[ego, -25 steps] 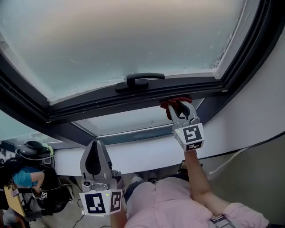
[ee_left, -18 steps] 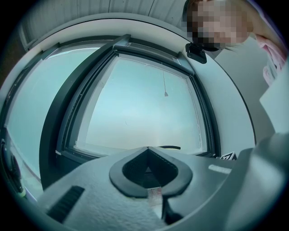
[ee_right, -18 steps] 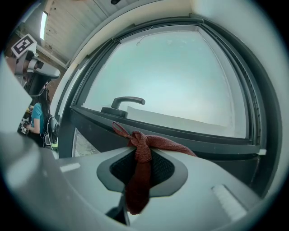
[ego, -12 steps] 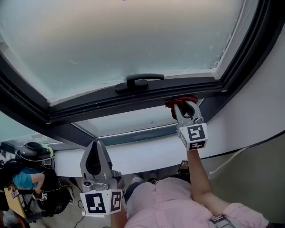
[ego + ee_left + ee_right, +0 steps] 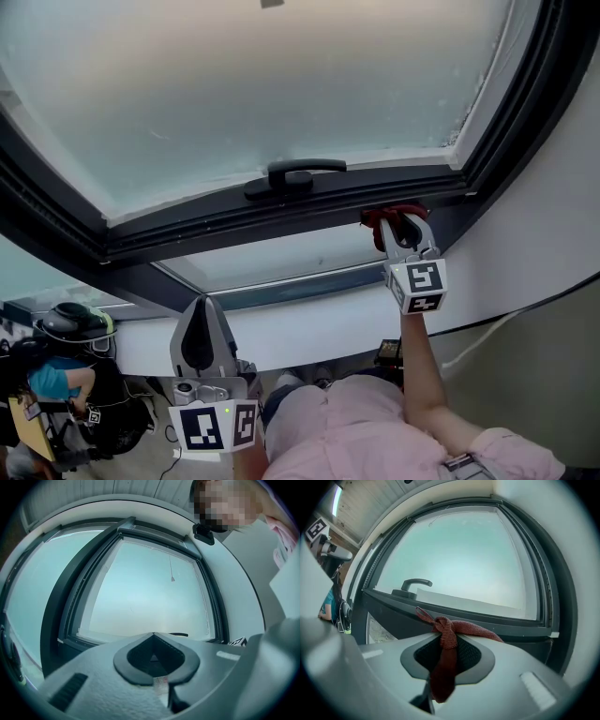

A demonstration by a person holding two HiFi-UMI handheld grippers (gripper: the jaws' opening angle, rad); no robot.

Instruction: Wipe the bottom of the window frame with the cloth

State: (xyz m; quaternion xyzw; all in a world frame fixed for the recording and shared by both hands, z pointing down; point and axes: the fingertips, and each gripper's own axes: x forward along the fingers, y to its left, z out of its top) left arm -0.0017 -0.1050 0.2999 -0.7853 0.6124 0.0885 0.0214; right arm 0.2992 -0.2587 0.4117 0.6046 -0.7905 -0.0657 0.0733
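Red cloth [image 5: 446,637] clamped in right tongs [image 5: 403,225] against dark window frame [image 5: 225,223]; left tongs [image 5: 152,635] together, empty.

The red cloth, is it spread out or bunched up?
Bunched up: the red cloth is twisted into a knot and pinched in the right claw, one tail hanging down.

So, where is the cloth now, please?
The cloth is in the right claw, at the head view's right, against the window frame right of the handle.

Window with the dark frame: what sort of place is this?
Probably an indoor room, maybe a workshop: a large window with a handle, a white wall, and a seated person at lower left.
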